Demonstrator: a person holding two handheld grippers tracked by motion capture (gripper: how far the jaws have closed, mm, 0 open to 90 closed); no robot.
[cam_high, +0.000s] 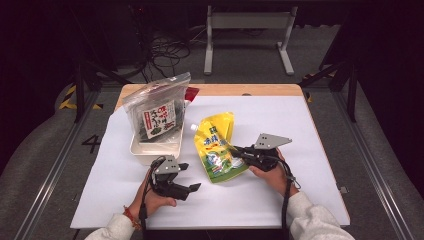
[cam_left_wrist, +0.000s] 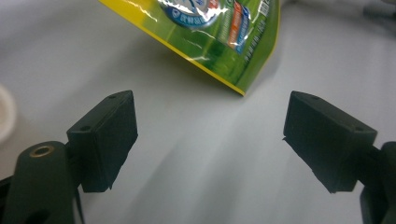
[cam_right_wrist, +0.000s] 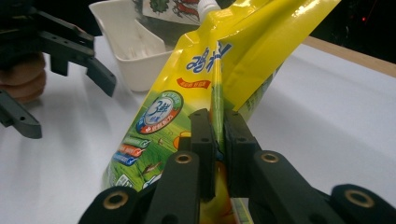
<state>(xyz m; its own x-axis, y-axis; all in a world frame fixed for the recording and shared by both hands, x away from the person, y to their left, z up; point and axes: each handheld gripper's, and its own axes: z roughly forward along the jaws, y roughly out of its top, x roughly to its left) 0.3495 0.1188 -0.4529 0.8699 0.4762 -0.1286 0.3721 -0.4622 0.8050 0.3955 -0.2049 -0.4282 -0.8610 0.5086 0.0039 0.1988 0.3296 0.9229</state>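
My right gripper (cam_high: 239, 151) pinches the yellow pouch (cam_high: 217, 147) just right of the white tub (cam_high: 155, 145); my left gripper (cam_high: 186, 176) hangs spread below that tub.

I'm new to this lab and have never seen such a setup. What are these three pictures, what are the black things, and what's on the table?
A person sits at a white-covered table and holds a hand-operated claw in each hand; there is no robot arm. The high view looks down from above. The other two pictures come from cameras riding on each claw, looking along its two black jaws.

The right claw is shut on a fold of the yellow-green spouted pouch, tilting it up off the table. The left claw is open with nothing between its jaws, hovering near the pouch's bottom corner.

Behind the pouch stands a white tray holding a clear bag of dark contents with a red-and-white label.
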